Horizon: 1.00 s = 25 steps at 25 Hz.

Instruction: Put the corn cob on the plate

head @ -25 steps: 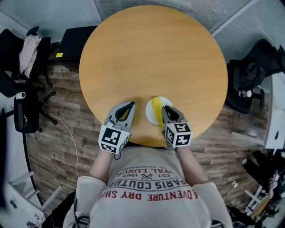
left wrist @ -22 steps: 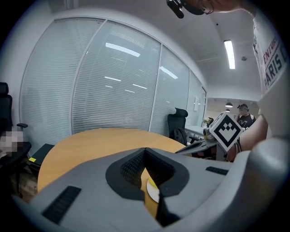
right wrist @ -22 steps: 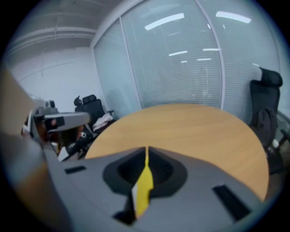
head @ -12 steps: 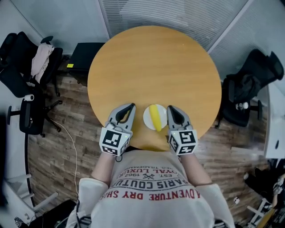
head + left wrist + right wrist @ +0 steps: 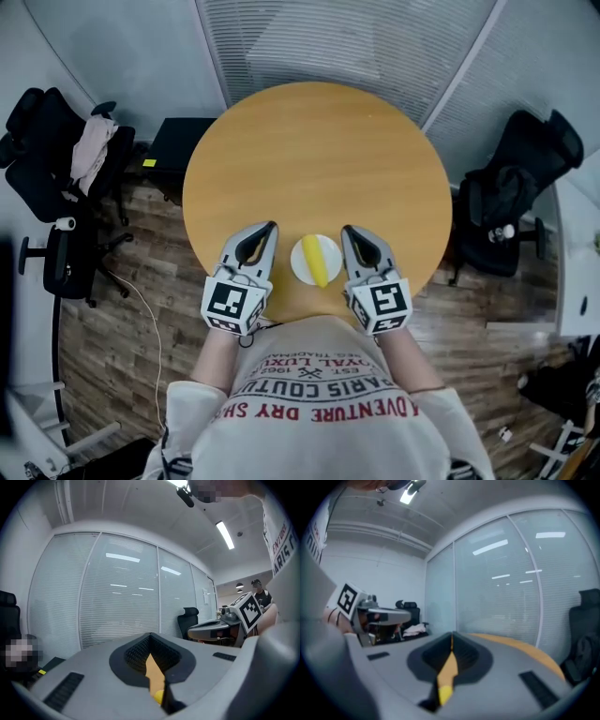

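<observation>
As far as the dim gripper views let me judge, left gripper [image 5: 270, 226] is pressed together, empty. Centre: corn cob [image 5: 316, 259] lies on the small white plate [image 5: 300, 265], neither claw touching it. Right gripper [image 5: 347, 230] closed tight, empty. Placement looks done; nothing left.

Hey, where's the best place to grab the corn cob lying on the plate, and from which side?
Probably its middle, across the narrow width, coming down from above. The corn cob lies flat on the white plate, long axis running roughly away from the person, so both long flanks are free.
</observation>
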Motion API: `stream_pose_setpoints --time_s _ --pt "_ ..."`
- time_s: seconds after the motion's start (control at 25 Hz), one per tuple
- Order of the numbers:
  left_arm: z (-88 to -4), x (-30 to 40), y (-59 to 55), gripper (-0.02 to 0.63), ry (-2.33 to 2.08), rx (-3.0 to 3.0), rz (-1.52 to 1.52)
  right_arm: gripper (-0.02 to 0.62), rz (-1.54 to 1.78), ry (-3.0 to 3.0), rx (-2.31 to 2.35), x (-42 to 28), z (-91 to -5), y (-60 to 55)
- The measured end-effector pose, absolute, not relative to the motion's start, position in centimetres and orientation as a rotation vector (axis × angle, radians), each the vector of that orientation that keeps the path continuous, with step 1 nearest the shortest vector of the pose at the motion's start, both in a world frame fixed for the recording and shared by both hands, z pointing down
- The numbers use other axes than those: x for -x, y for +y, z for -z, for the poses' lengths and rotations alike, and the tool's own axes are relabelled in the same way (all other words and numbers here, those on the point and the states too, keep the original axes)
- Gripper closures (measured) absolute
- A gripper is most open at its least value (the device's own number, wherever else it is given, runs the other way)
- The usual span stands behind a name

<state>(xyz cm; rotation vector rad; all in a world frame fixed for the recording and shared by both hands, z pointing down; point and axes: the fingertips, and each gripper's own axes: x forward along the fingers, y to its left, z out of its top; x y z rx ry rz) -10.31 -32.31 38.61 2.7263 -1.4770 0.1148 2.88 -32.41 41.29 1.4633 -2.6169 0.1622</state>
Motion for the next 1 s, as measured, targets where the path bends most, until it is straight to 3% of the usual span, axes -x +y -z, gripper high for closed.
stream_pose_setpoints --time_s 1.0 --pt "-38.0 9.7 -31.6 0.574 -1.472 -2.731 -0.123 0.566 -0.159 -2.669 -1.514 -3.6 -40.0 -31.4"
